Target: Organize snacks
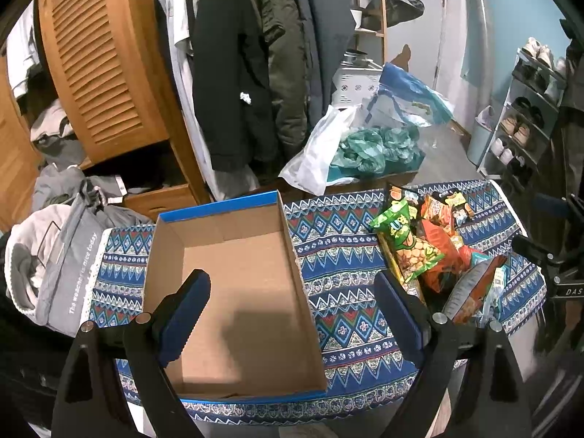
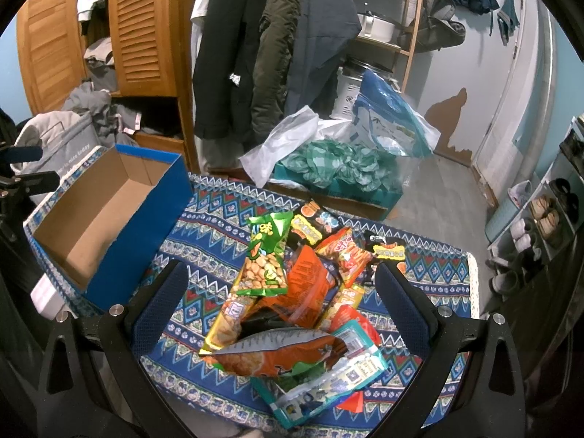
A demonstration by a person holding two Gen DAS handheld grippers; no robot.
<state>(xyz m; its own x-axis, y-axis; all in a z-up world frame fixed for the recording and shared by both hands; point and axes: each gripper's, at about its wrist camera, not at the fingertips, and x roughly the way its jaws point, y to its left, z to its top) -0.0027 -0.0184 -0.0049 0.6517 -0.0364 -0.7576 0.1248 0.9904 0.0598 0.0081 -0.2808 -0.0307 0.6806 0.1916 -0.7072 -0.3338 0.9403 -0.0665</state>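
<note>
An empty blue cardboard box (image 1: pixel 237 292) sits on a table with a blue patterned cloth (image 1: pixel 346 273); it also shows at the left of the right wrist view (image 2: pixel 109 219). A pile of several snack packets lies to its right, with a green peanut packet (image 1: pixel 408 244) (image 2: pixel 266 255) on top and an orange packet (image 2: pixel 310 284) beside it. My left gripper (image 1: pixel 292 303) is open and empty, above the box's right wall. My right gripper (image 2: pixel 277 295) is open and empty, straddling the snack pile just above it.
Hanging coats (image 2: pixel 255 54) and a wooden louvred wardrobe (image 1: pixel 95 58) stand behind the table. Plastic bags (image 2: pixel 328 153) lie on the floor beyond it. A shoe rack (image 2: pixel 547 211) stands at the right. A grey bag (image 1: pixel 62 270) sits left of the table.
</note>
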